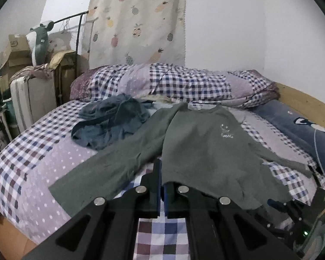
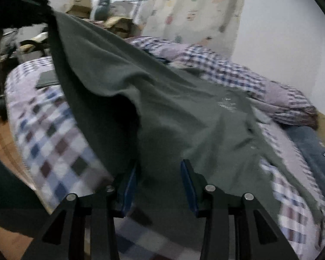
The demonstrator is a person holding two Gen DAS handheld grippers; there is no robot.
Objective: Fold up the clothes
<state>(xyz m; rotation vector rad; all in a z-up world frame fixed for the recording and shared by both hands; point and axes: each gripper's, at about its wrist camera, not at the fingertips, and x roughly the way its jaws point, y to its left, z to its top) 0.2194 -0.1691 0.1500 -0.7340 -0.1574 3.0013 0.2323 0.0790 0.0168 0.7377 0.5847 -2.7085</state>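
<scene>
Left wrist view: my left hand-held gripper (image 1: 161, 173) is pressed together, pinching the hem of the matte grey-green shirt (image 1: 201, 143), which lies on the checked bed (image 1: 32, 151). At ten o'clock, a crumpled blue garment (image 1: 110, 123). My right hand-held gripper (image 2: 159, 173) stands half spread, with soft shirt fabric between its fingers.

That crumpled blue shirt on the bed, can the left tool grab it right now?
Probably not: the left tool is shut on the grey-green long-sleeved shirt's hem, though nothing blocks the crumpled blue shirt.
</scene>
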